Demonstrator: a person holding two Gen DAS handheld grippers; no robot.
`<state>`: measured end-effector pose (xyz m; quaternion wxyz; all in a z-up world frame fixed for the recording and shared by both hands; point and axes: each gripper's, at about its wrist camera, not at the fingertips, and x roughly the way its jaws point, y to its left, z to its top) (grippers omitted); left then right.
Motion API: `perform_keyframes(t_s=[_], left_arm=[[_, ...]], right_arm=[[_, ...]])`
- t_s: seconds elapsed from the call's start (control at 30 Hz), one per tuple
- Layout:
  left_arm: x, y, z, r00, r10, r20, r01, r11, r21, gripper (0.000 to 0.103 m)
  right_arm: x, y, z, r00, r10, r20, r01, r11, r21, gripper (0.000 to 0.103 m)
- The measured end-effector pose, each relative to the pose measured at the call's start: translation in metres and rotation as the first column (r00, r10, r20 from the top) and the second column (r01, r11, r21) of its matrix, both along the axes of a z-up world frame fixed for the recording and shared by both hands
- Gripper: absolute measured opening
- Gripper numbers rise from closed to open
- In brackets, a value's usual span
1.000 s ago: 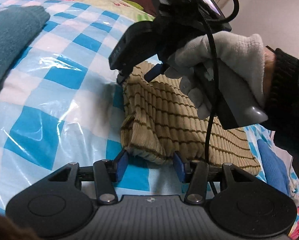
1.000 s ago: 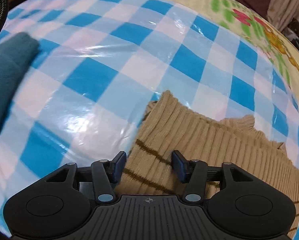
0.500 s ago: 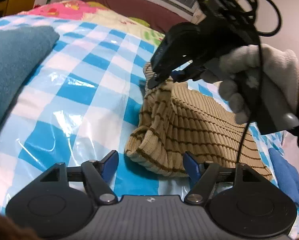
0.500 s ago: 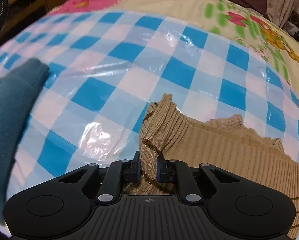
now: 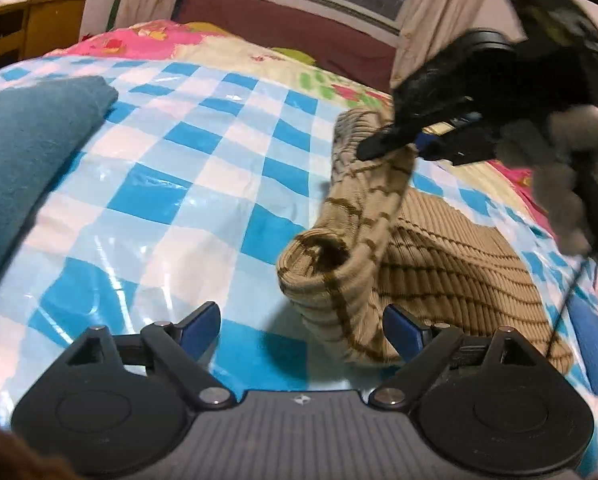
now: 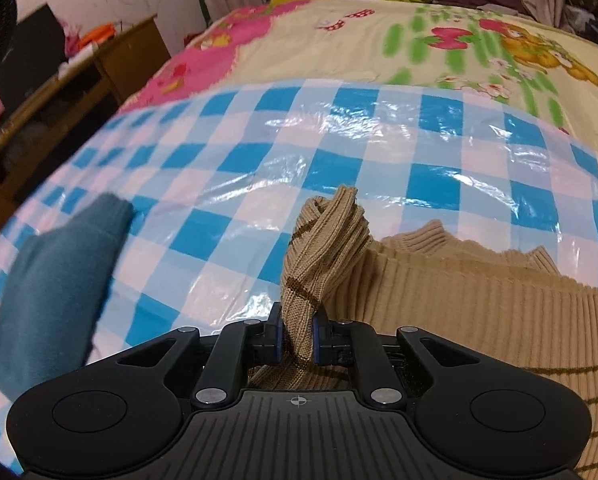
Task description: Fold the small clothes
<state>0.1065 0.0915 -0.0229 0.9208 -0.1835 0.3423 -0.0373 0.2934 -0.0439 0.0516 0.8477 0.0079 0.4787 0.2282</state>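
Right gripper (image 6: 295, 336) clamped on one tan sweater (image 5: 439, 256); left gripper (image 5: 301, 330) wide apart, just opening, empty.

No readable text, labels, brands or numbers anywhere. Only marks: a small star-like emblem on the left tongs (image 5: 301, 330) body and a crosshair mark on the right tongs (image 6: 295, 334) body, neither legible as lettering.
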Motion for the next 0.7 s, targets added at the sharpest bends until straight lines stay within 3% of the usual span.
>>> perform_keyframes(t_s=[0.07,0.1,0.13,0.2,0.3,0.5,0.7], left_arm=[[0.012,-0.010,0.002,1.000,0.000,-0.002,0.000,1.000,0.018,0.090],[0.016,-0.015,0.003,1.000,-0.019,0.000,0.019,0.999,0.030,0.080],[0.020,-0.022,0.006,0.999,-0.051,0.000,0.050,0.998,0.042,0.063],[0.026,-0.036,0.015,0.995,-0.104,-0.006,0.104,0.993,0.060,0.045],[0.028,-0.058,0.035,0.982,-0.187,0.035,0.185,0.981,0.066,0.034],[0.032,-0.120,0.074,0.928,-0.354,0.120,0.347,0.935,0.073,0.034],[0.048,-0.196,0.073,0.871,-0.480,0.106,0.472,0.876,0.097,0.034]], right_arm=[[0.000,-0.008,0.001,1.000,-0.006,-0.004,0.006,1.000,0.022,0.012],[0.000,-0.013,0.001,1.000,-0.010,-0.007,0.010,0.999,0.034,0.012],[0.000,-0.018,0.002,1.000,-0.016,-0.009,0.016,0.999,0.045,0.012],[0.000,-0.030,0.004,0.999,-0.030,-0.011,0.031,0.997,0.070,0.012],[-0.001,-0.053,0.011,0.999,-0.052,-0.003,0.052,0.993,0.110,0.012],[-0.004,-0.130,0.034,0.989,-0.146,0.034,0.136,0.970,0.200,0.012],[-0.005,-0.218,0.030,0.963,-0.266,0.030,0.252,0.939,0.235,0.012]])
